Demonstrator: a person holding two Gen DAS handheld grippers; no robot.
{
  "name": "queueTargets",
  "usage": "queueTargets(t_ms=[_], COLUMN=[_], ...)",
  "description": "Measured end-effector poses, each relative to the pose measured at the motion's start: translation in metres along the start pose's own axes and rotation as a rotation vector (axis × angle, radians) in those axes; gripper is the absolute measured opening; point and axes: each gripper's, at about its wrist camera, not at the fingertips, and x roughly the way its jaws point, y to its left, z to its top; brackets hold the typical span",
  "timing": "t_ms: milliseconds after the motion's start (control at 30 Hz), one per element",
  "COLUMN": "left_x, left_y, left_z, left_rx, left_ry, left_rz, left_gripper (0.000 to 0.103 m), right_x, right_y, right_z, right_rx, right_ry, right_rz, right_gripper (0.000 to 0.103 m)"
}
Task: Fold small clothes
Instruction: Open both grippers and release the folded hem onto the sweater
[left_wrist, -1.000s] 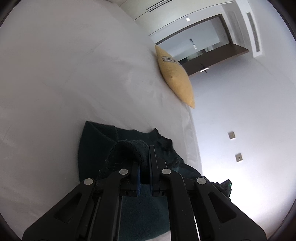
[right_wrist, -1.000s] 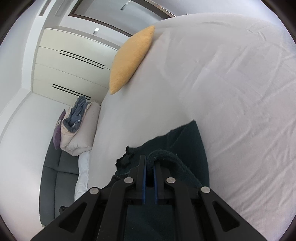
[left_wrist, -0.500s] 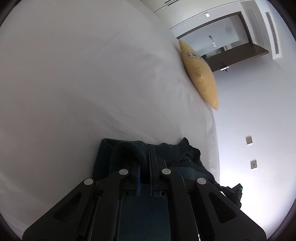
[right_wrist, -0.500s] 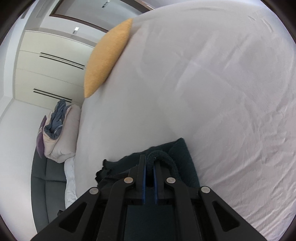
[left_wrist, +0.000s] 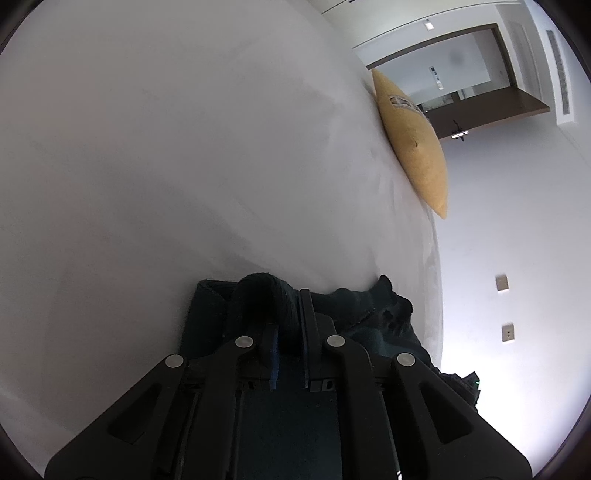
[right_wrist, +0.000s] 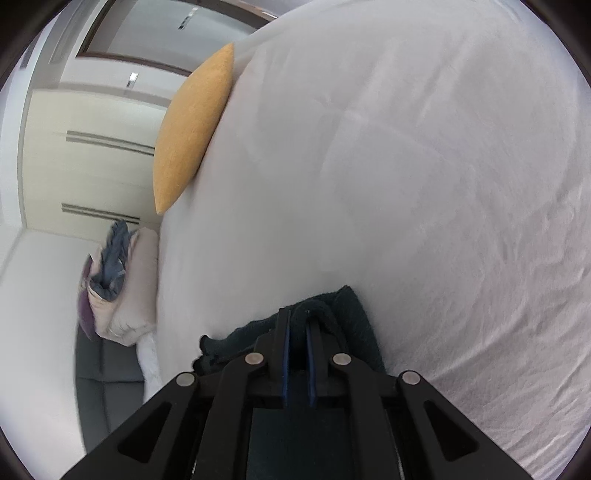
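A dark teal garment lies bunched on the white bed near its edge. My left gripper sits low over it with a thick rolled fold of the fabric looped over its left finger and caught between the pads. Its jaws are opening slightly. In the right wrist view the same garment spreads out beside my right gripper. A hem loops around that gripper's right finger and runs between the pads, and its jaws are also opening a little. The fabric under both grippers is hidden.
A yellow cushion stands at the bed's far edge, also the cushion in the right view. Beside the bed, a pile of folded bedding rests on a grey sofa. White sheet stretches ahead of both grippers.
Both grippers have come down toward the sheet with the garment's edge in them. The lifted fabric now sits low on the bed, and the gap between each pair of fingers looks a little wider.
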Motion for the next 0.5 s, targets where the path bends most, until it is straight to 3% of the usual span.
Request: queueTargets(t_ms=[33,67,100,167,267,367,500], left_x=[-0.003,-0.010,-0.016,-0.033,-0.052,-0.066,-0.074], left_y=[-0.001,-0.002,-0.003,-0.007,-0.007,-0.005,-0.019], left_z=[0.001,-0.001,0.001,0.006,0.012,0.009,-0.013], left_rx=[-0.002,0.000,0.004,0.022,0.010,0.007,0.090], left_ry=[0.003,-0.001,-0.014,-0.082,-0.134,-0.160,-0.163], left_rz=[-0.009,-0.017,-0.027,-0.016,0.013,0.008,0.017], left_gripper=[0.013,0.023,0.047,0.087,0.090,0.090,0.090], right_x=[-0.001,-0.003,-0.004,-0.012,-0.027,-0.041,-0.050], right_y=[-0.001,-0.002,-0.002,-0.001,-0.003,-0.006,0.017], right_z=[0.000,0.000,0.000,0.000,-0.002,-0.005,-0.024], right_rx=[0.012,0.014,0.015,0.020,0.043,0.047,-0.068], right_ry=[-0.005,-0.010,-0.015,-0.046,-0.110,-0.154,-0.144], right_rz=[0.015,0.021,0.032,0.062,0.067,0.028,0.032], right_gripper=[0.013,0.018,0.021,0.040,0.059,0.060,0.060])
